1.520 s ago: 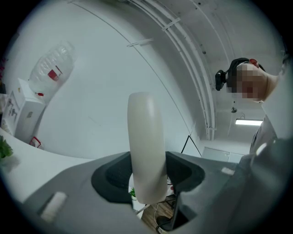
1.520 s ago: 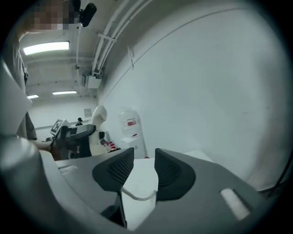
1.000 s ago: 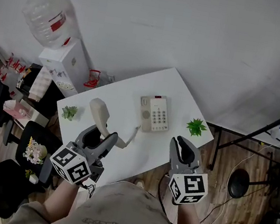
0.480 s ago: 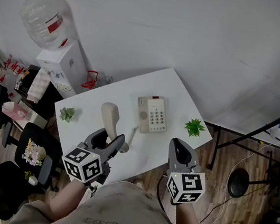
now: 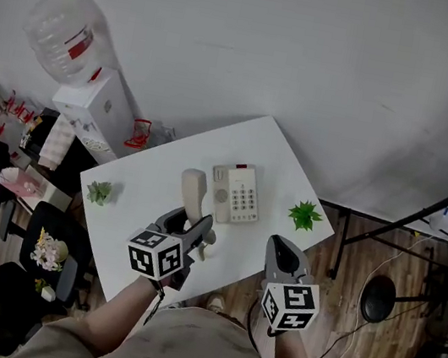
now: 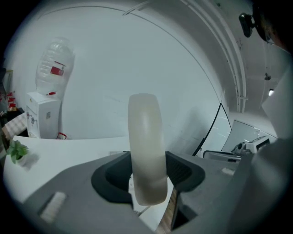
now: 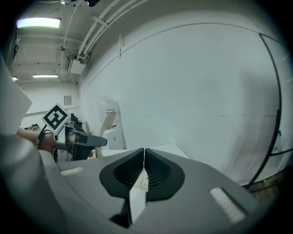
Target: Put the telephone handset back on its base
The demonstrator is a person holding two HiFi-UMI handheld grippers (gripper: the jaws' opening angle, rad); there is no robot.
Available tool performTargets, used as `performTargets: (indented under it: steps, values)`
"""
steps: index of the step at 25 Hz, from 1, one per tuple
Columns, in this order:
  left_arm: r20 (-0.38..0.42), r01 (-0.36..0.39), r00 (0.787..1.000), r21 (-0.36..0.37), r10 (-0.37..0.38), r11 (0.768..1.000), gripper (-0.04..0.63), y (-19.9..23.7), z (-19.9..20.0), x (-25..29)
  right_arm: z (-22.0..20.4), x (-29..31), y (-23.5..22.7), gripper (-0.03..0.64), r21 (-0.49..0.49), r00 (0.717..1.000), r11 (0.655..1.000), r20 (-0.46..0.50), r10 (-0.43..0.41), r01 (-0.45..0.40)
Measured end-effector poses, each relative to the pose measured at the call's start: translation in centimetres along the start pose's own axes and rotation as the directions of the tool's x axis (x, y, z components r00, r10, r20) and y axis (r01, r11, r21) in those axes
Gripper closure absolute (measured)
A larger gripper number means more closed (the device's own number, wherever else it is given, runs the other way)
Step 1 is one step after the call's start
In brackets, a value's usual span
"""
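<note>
The cream telephone handset (image 5: 193,193) stands up out of my left gripper (image 5: 190,226), whose jaws are shut on its lower part. In the left gripper view the handset (image 6: 146,146) rises upright between the dark jaw pads. The phone base (image 5: 236,193), cream with a keypad and a red light, lies on the white table (image 5: 146,182) just right of the handset. A cord runs from the handset's lower end toward the base. My right gripper (image 5: 282,249) hangs over the table's near right edge, jaws closed together on nothing. The handset (image 7: 107,123) also shows in the right gripper view.
A small green plant (image 5: 304,215) stands at the table's right corner and another plant (image 5: 100,191) at its left edge. A water dispenser (image 5: 91,103) with its bottle stands behind the table on the left. Office chairs (image 5: 49,246) crowd the left floor; a black stand (image 5: 379,297) is at right.
My left gripper has carried the handset rightward and farther in, from the table's left part to just beside the base. The right gripper has stayed near the front edge.
</note>
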State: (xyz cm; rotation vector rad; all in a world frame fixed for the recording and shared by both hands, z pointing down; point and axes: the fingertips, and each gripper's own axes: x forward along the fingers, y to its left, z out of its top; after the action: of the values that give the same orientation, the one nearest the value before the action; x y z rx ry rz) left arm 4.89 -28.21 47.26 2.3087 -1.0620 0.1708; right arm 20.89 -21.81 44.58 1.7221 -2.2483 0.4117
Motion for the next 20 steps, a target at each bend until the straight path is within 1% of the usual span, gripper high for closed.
performTargets:
  steps: [5,12,20]
  values:
    - [-0.061,-0.050,0.997,-0.053,0.046,0.997,0.370,1.7,-1.6,4.6,-2.5,0.9,-2.1,0.588,0.062,0.997,0.998,-0.070,-0.010,0.015]
    - [-0.137,-0.096,0.987,-0.089,0.083,0.991,0.371,4.2,-3.9,10.6,-5.1,2.0,-4.8,0.588,0.125,0.991,0.992,-0.132,-0.016,0.032]
    - [-0.195,-0.190,0.967,-0.125,0.164,0.974,0.371,7.7,-6.9,15.5,-8.1,3.7,-5.5,0.589,0.171,0.980,0.985,-0.197,0.029,0.006]
